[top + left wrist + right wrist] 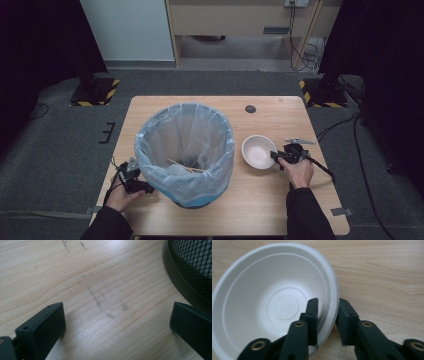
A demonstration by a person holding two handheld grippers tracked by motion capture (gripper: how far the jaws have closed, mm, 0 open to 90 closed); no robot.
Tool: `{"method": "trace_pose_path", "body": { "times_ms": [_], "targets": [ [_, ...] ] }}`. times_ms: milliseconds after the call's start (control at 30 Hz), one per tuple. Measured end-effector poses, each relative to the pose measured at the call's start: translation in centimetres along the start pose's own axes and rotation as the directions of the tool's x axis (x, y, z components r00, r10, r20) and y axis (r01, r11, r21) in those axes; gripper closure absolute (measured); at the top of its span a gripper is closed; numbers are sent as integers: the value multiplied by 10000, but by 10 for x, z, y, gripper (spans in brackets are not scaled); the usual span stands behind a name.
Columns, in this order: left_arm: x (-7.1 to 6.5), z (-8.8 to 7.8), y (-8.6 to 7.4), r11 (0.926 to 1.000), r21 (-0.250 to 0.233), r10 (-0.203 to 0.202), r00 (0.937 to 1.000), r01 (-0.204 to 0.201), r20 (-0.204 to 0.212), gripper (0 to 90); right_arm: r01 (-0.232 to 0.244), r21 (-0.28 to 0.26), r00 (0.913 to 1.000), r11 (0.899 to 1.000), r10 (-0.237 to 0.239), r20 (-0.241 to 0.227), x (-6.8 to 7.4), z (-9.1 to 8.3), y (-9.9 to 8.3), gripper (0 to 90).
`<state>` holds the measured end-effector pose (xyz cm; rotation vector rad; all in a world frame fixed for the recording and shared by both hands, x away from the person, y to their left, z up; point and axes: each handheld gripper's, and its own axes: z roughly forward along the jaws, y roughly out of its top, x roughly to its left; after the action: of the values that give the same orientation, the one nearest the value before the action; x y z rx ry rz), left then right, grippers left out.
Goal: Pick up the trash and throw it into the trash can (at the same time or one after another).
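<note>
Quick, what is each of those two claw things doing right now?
Left gripper: open, nothing between its jaws, beside the bin.
Right gripper: jaws straddling the white bowl rim; a full clamp cannot be told.

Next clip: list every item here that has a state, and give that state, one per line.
Bowl: upright on the table, empty, rim between the right gripper's jaws.
Bin: upright, lined with a clear bag, sticks lying inside.
Right gripper: one jaw inside the bowl, one outside, straddling the rim; contact unclear.
Left gripper: jaws wide open over bare wood beside the bin's base, nothing between them.
</note>
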<state>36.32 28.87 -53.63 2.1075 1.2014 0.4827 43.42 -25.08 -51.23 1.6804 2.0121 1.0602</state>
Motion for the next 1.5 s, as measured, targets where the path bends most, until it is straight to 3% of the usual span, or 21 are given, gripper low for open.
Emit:
{"method": "trace_pose_path", "body": {
  "times_ms": [233,500,1000,1233,1500],
  "targets": [
    [0,0,0,10000,-2,1,10000,-1,0,0,-168,-181,9994,9997,163,-299,4,-5,3,805],
    [0,0,0,10000,-3,-3,10000,3,1,0,-73,-628,9983,9980,36,-590,5,-14,10,830],
    [0,0,0,10000,-3,-2,10000,2,0,0,-119,-1801,9976,9836,-7,-693,3,-40,25,844],
    [0,0,0,10000,-2,-2,10000,2,0,0,-512,-2870,9968,9566,314,-731,0,-58,32,844],
    [0,0,0,10000,-2,0,10000,0,1,0,-828,-4031,9948,9114,516,-876,0,-79,41,844]
  ]
}}
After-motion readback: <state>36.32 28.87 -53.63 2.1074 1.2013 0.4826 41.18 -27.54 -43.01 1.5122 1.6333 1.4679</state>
